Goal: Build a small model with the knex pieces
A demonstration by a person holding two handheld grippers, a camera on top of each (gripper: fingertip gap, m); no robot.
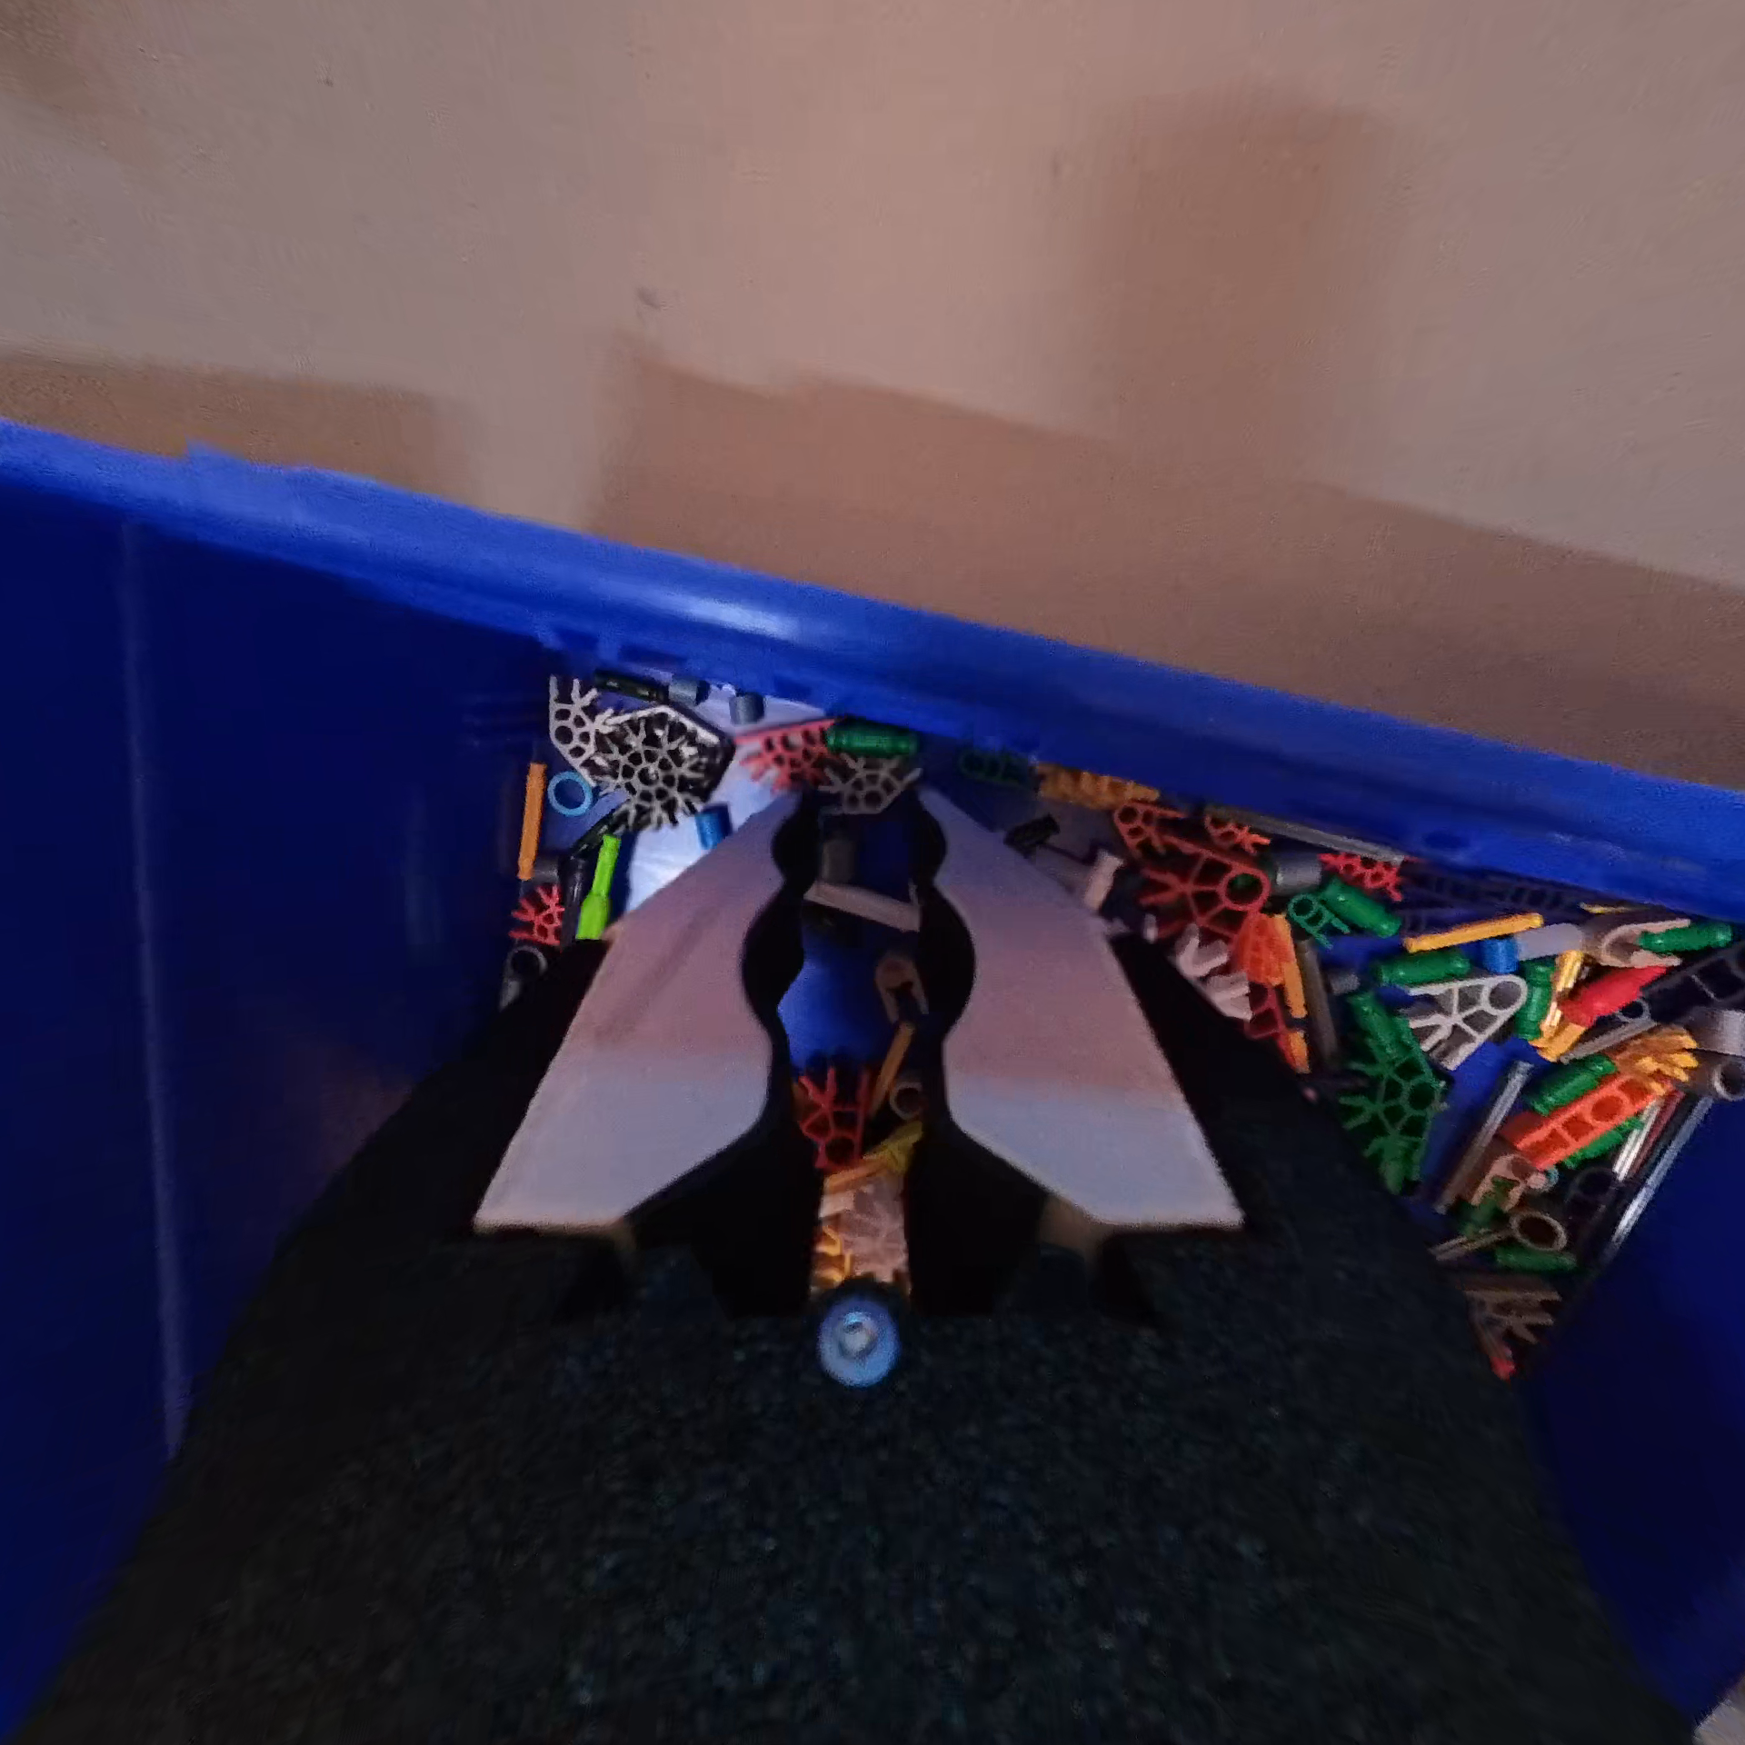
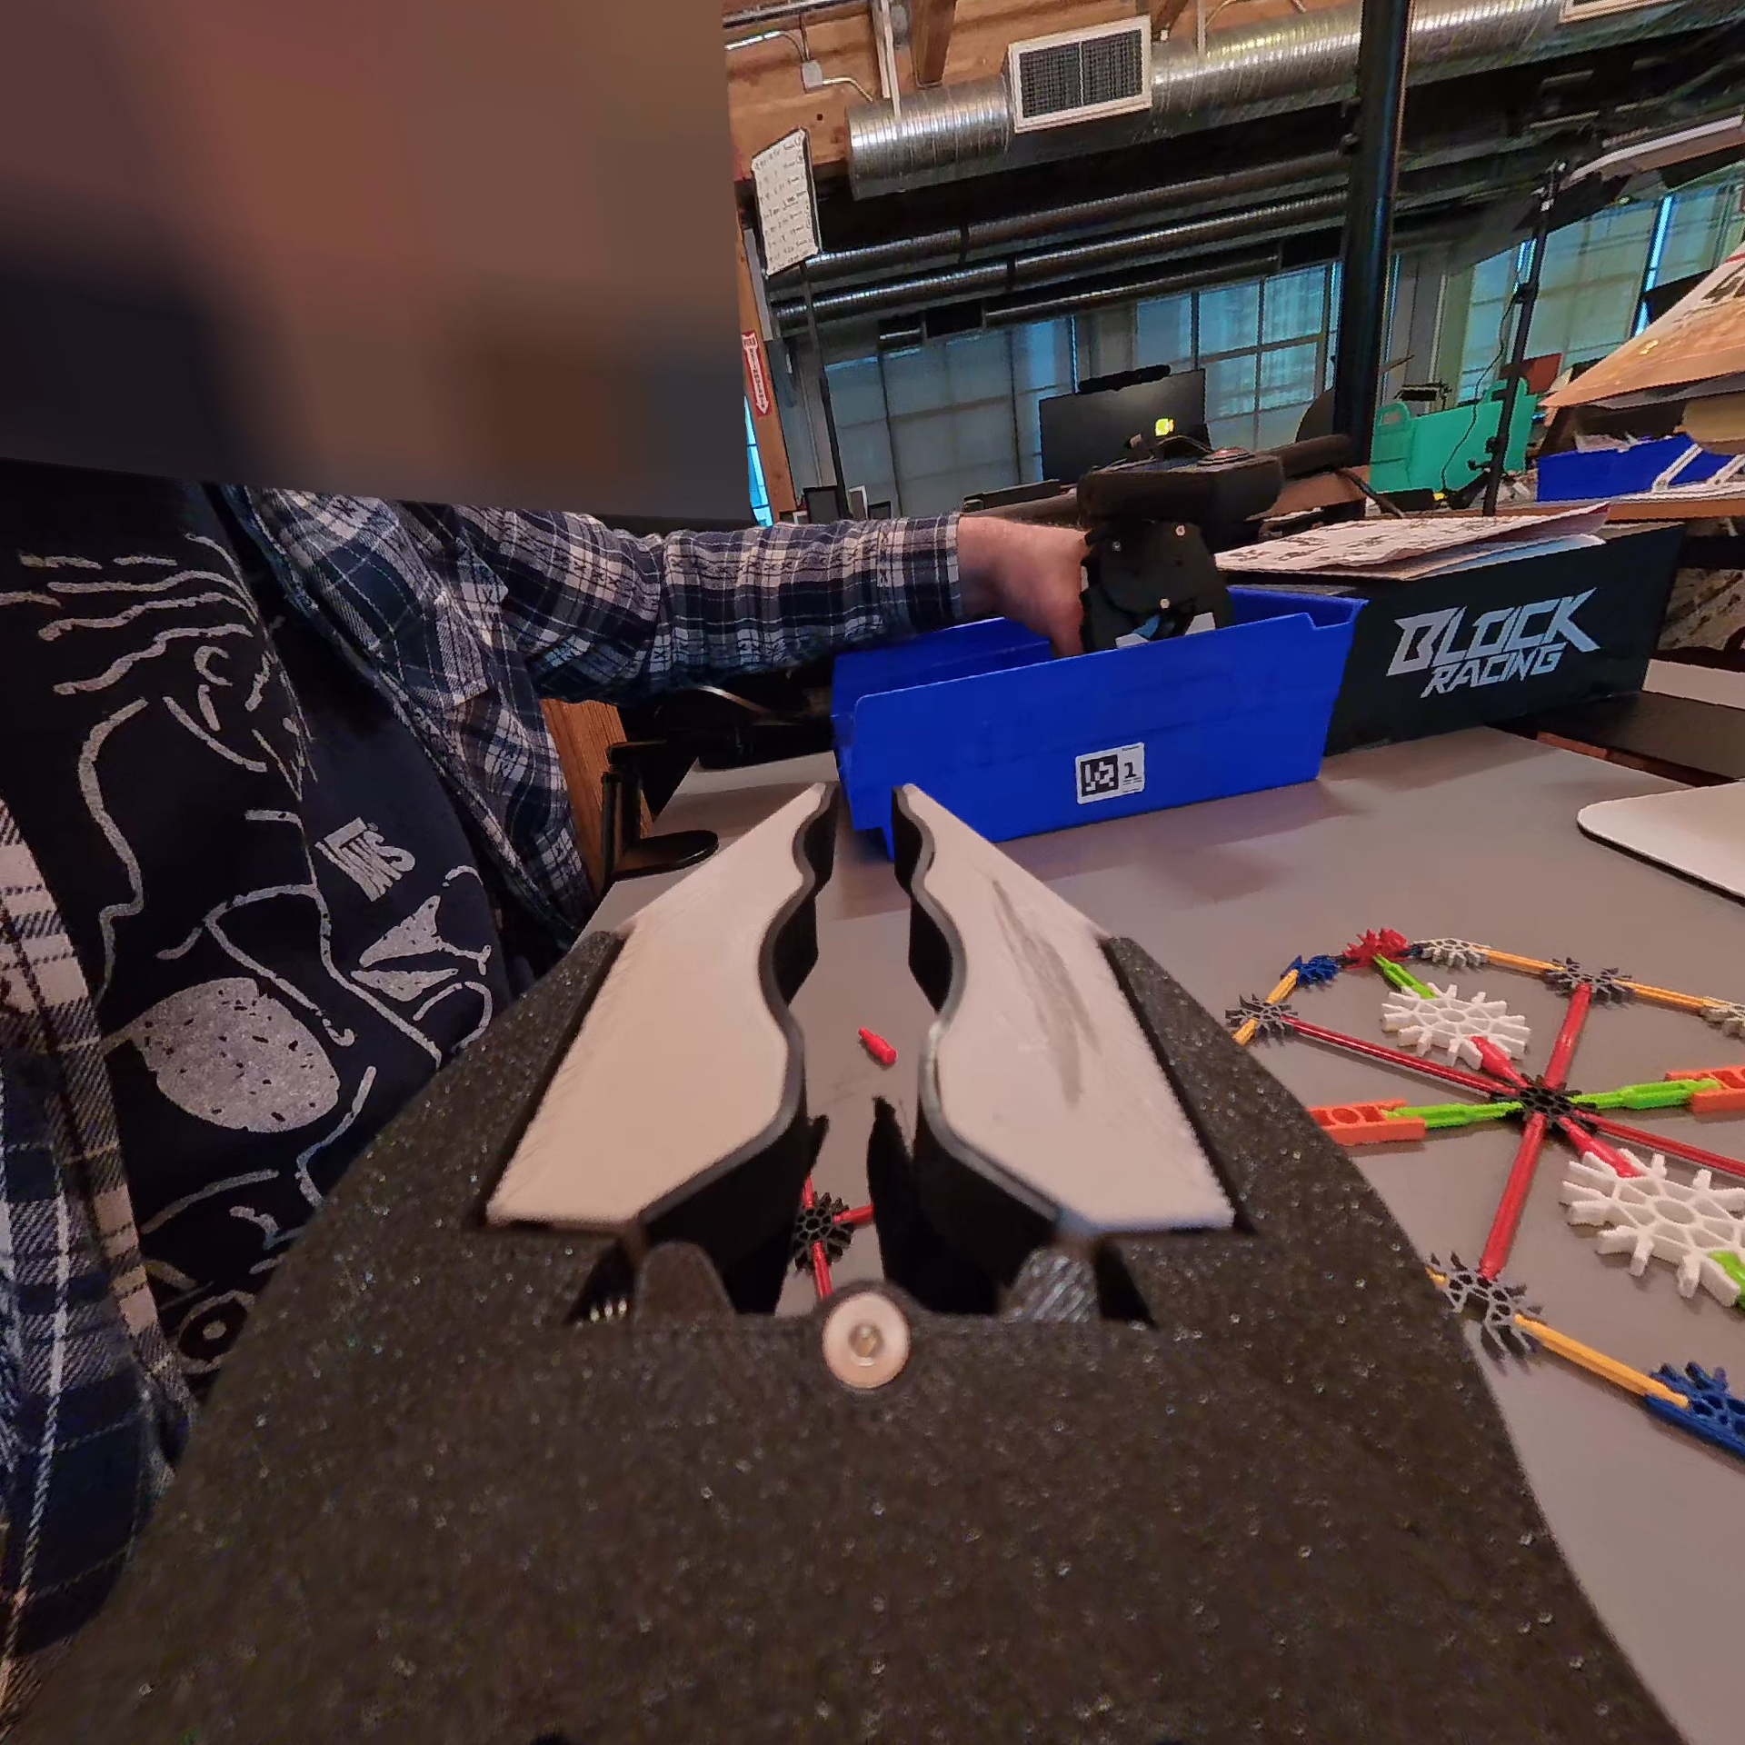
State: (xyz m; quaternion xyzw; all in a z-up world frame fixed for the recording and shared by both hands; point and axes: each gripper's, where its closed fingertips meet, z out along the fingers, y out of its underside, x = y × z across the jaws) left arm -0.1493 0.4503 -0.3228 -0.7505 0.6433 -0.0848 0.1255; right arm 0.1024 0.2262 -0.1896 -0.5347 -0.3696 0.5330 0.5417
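Observation:
My left gripper point(image 1: 861, 803) is open, low inside a blue bin point(image 1: 944, 652) of small plastic rods and connectors point(image 1: 1416, 1039). A pale grey rod point(image 1: 864, 905) lies across the gap between its fingers, and I cannot tell if they touch it. A grey connector point(image 1: 864, 779) sits at the tips. The right wrist view shows this gripper point(image 2: 1147, 585) in the bin point(image 2: 1086, 718), held by a hand. My right gripper point(image 2: 864, 798) is slightly open and empty above the grey table point(image 2: 1322, 878). A small red piece point(image 2: 876, 1043) lies below its gap.
A flat rod-and-connector frame point(image 2: 1549, 1100) with white snowflake connectors point(image 2: 1454, 1020) lies on the table to the right; its black connector point(image 2: 820, 1223) shows under my right gripper. A black lettered box point(image 2: 1492, 652) stands behind the bin. A plaid sleeve point(image 2: 708, 585) reaches across at left. About 35 centimeters separates my left fingertips from my right.

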